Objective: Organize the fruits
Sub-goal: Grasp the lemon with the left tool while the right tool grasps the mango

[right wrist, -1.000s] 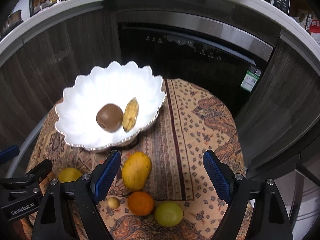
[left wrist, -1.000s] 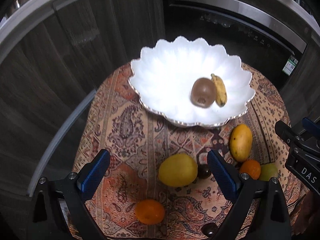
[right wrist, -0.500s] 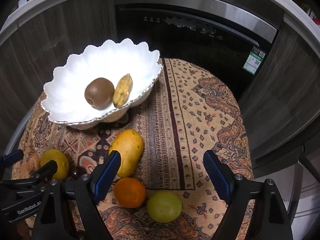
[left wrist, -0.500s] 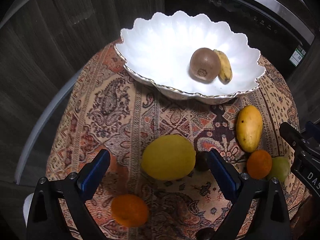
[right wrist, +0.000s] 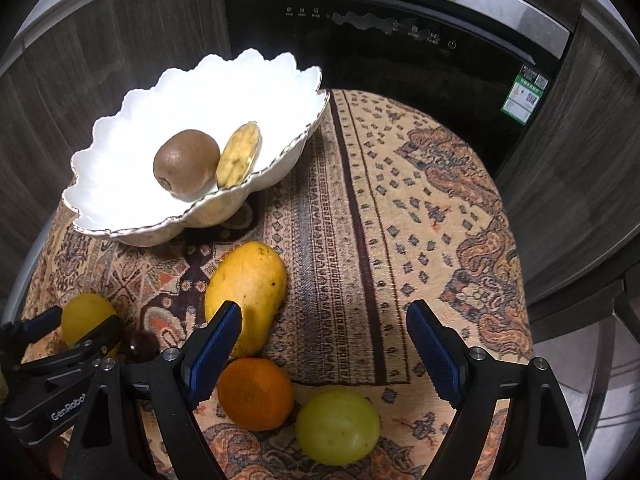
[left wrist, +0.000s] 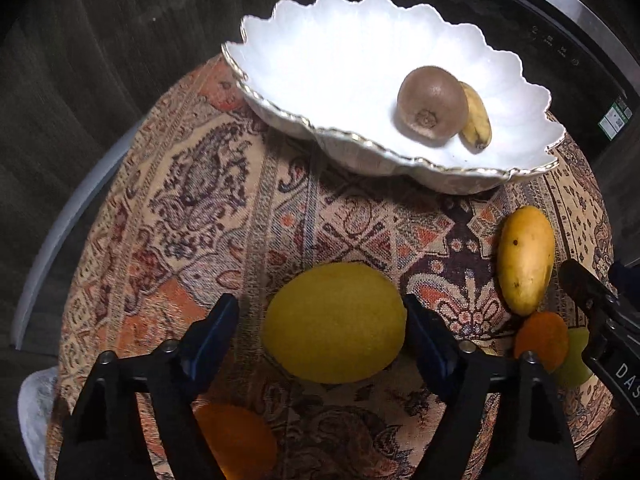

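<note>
A white scalloped bowl (left wrist: 328, 60) holds a brown kiwi (left wrist: 432, 107) and a small banana (left wrist: 476, 118); it also shows in the right wrist view (right wrist: 132, 152). My left gripper (left wrist: 322, 330) is open, its jaws standing on either side of a yellow lemon (left wrist: 334, 322) on the patterned cloth. My right gripper (right wrist: 324, 340) is open and empty, low over the cloth. A yellow mango (right wrist: 246, 290), an orange (right wrist: 256, 394) and a green fruit (right wrist: 338, 426) lie by its left jaw.
The patterned cloth (left wrist: 200, 208) covers a small round table. A second orange (left wrist: 236, 440) lies under my left gripper. A small dark fruit (right wrist: 144, 346) sits beside the lemon. A dark oven front (right wrist: 400, 52) and wooden cabinets stand behind the table.
Both grippers have moved down and forward toward the table. The lemon now sits between my left jaws. The mango now sits by my right gripper's left jaw. Both grippers stayed open.
</note>
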The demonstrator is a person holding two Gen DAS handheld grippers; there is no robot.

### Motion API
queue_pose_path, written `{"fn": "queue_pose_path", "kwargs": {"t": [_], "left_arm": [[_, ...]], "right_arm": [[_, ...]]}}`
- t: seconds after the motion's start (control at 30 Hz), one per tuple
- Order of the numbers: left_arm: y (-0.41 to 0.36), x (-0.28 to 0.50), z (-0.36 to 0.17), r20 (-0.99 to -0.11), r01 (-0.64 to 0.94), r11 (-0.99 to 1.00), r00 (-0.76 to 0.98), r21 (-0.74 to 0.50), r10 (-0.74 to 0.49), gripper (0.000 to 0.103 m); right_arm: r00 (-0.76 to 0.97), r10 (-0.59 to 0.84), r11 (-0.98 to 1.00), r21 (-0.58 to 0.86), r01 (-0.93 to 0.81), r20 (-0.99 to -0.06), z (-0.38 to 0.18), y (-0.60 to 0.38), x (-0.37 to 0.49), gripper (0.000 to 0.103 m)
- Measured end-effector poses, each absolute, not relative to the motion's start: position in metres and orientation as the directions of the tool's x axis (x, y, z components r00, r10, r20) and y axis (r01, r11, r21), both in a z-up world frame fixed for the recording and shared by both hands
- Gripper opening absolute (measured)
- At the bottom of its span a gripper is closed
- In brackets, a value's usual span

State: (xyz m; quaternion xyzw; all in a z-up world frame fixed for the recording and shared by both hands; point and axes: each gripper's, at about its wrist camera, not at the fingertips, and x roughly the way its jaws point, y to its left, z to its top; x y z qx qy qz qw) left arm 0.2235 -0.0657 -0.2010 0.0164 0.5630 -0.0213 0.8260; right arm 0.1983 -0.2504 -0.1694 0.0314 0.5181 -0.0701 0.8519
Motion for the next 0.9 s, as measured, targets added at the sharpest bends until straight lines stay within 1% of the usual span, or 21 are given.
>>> {"fn": "queue_pose_path", "kwargs": {"t": [0.13,0.33,0.53,0.77,0.83,0.87,0.9], "left_arm": [[-0.07,0.224,-0.204,-0.929,0.073,0.997,0.369,0.0,-0.027,0.065],[-0.074,0.223,-0.205,-0.925,0.076,0.997,0.379,0.007,-0.022,0.064],[-0.052,0.22,-0.196,-0.919,0.039,0.999,0.395,0.024,0.007,0.064],[-0.023,0.228,-0.192,-0.916,0.002,0.999,0.401,0.033,0.03,0.064],[-0.017,0.23,-0.195,-0.917,-0.008,0.999,0.398,0.032,0.033,0.064],[-0.017,0.23,-0.195,-0.918,-0.01,0.999,0.395,0.031,0.032,0.064],[-0.013,0.229,-0.195,-0.918,-0.011,0.999,0.395,0.031,0.032,0.064]], "right_arm": [[0.448,-0.069,0.988,0.0,0.153,-0.891,-0.173,-0.251,0.2,0.085],[0.454,-0.042,0.989,0.027,0.146,-0.89,-0.171,-0.249,0.203,0.085],[0.456,-0.012,0.993,0.045,0.113,-0.89,-0.172,-0.234,0.211,0.085],[0.414,-0.012,0.993,0.038,0.114,-0.91,-0.191,-0.218,0.228,0.085],[0.396,-0.012,0.992,0.038,0.118,-0.918,-0.197,-0.215,0.231,0.082],[0.391,-0.011,0.992,0.039,0.119,-0.92,-0.199,-0.215,0.231,0.075],[0.382,-0.006,0.992,0.041,0.116,-0.924,-0.202,-0.213,0.232,0.07]]}}
